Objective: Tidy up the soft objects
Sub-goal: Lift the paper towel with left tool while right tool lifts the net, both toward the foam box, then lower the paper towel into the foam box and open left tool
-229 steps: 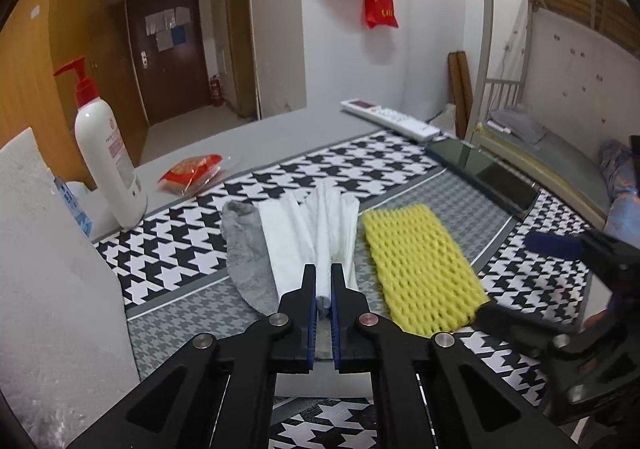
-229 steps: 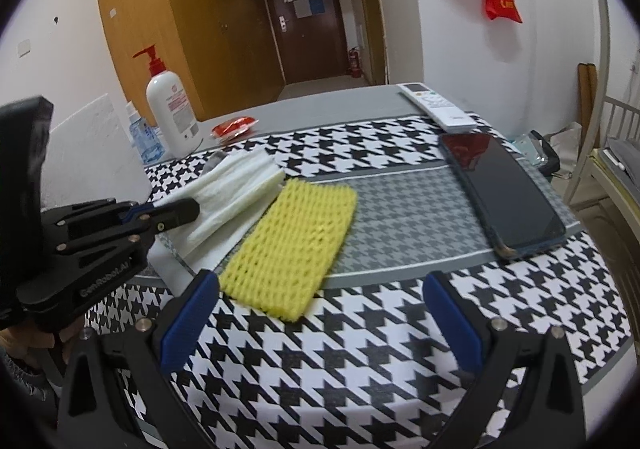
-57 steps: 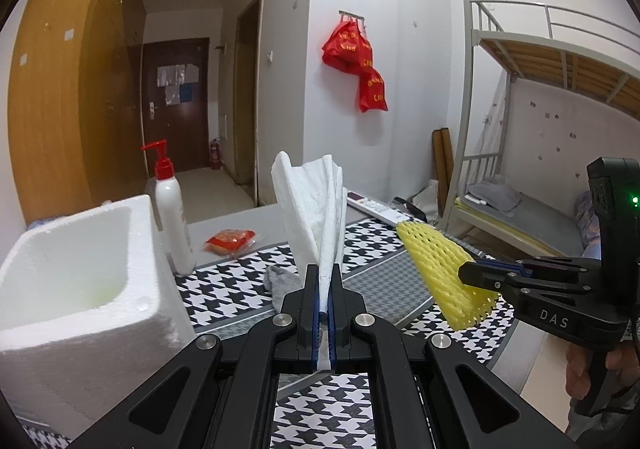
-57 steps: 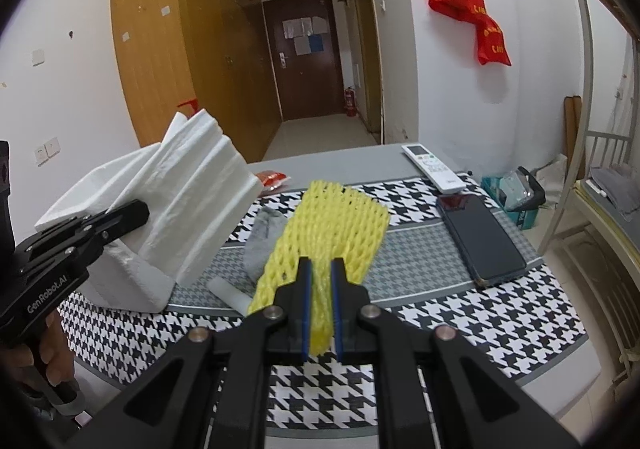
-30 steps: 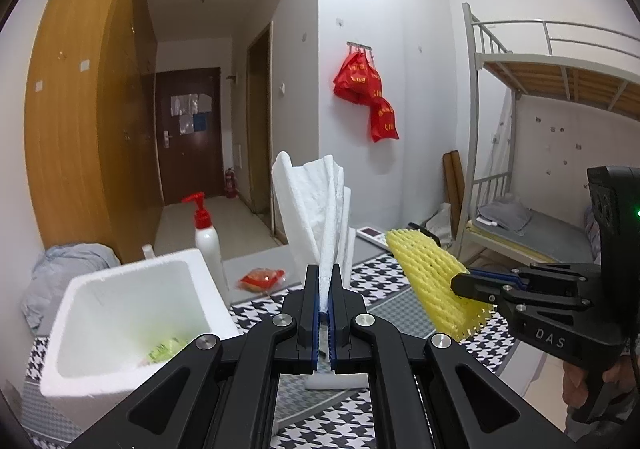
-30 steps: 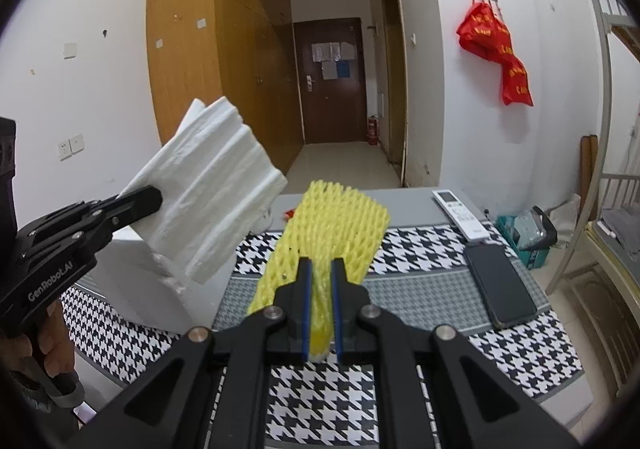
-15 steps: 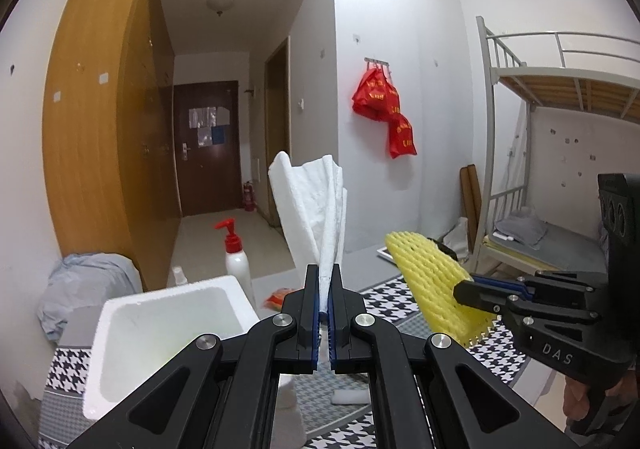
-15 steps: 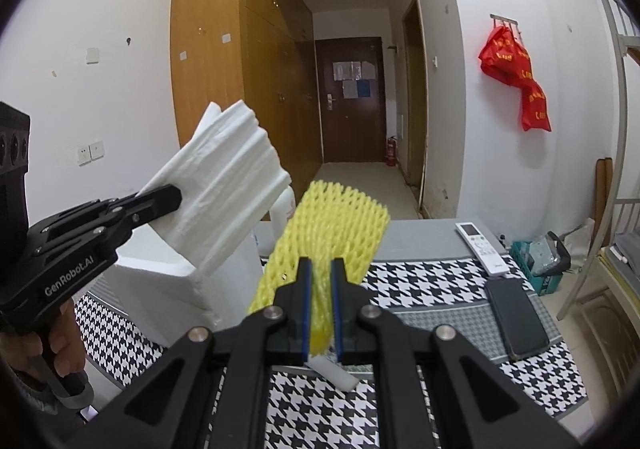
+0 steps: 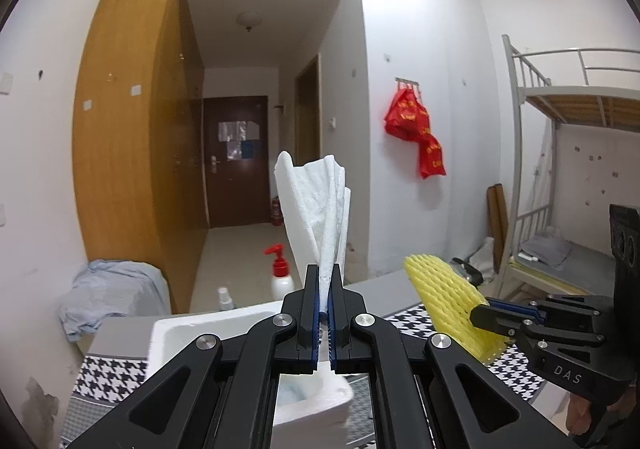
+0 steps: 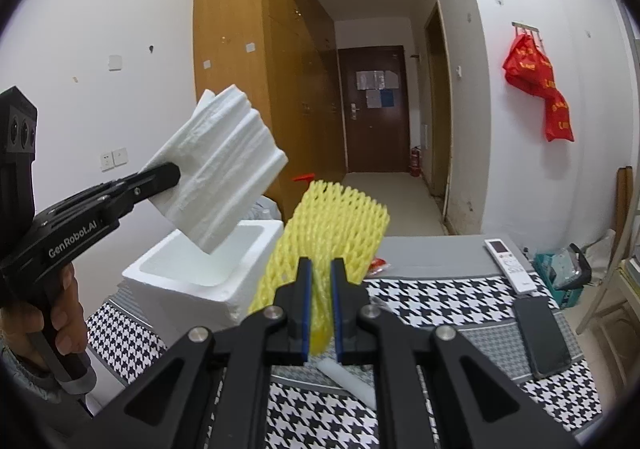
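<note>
Right wrist view: foam box [image 10: 192, 281] lower left; white foam sheet [image 10: 224, 165] above it, pinched by left gripper [image 10: 168, 173] — light, floppy. Yellow net [image 10: 332, 225] centre, clenched in right gripper [image 10: 320, 309] — soft, springy; grip edges.

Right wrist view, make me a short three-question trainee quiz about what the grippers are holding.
1. True or false: the right gripper is shut on the yellow foam fruit net.
2. What does the left gripper hold?
A. folded white paper towel
B. grey sock
3. Which open white foam box side is nearer the towel, left or right?

Key: 1 true; 2 A; 3 left.
</note>
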`<control>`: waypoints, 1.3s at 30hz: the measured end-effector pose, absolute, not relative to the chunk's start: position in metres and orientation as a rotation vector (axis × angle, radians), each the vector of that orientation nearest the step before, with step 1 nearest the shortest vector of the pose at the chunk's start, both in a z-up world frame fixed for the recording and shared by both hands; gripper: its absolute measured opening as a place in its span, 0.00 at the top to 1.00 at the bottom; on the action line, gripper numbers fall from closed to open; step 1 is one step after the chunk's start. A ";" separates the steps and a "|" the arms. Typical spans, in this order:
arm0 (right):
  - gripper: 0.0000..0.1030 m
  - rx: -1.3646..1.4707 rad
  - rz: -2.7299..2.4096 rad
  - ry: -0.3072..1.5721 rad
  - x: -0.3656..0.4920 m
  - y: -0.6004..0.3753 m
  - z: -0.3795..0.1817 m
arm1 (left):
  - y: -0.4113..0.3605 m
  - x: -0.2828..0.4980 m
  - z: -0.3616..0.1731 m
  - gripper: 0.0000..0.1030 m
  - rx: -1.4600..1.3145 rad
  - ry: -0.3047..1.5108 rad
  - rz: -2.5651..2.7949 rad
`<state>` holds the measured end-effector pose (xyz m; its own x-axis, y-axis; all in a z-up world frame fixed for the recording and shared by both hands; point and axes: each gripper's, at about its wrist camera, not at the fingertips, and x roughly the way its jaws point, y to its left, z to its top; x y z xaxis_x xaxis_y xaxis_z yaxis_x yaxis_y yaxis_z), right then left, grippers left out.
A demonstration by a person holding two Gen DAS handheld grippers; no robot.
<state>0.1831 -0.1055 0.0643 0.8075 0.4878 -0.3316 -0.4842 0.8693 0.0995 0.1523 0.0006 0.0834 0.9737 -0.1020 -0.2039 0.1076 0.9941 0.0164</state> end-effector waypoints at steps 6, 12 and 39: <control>0.89 0.003 0.554 0.351 0.183 -0.094 0.065 | 0.018 0.148 0.085 0.97 0.023 0.205 -0.050; 0.89 0.000 0.585 0.353 0.185 -0.083 0.065 | 0.027 0.148 0.081 0.97 0.014 0.220 -0.018; 0.89 -0.030 0.623 0.375 0.195 -0.050 0.061 | 0.060 0.180 0.044 0.89 -0.020 0.389 0.054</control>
<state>0.1951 -0.0501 0.0611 0.7472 0.5638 -0.3518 -0.5746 0.8141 0.0843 0.1796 0.0601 0.0439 0.9238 0.0490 -0.3798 -0.0569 0.9983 -0.0095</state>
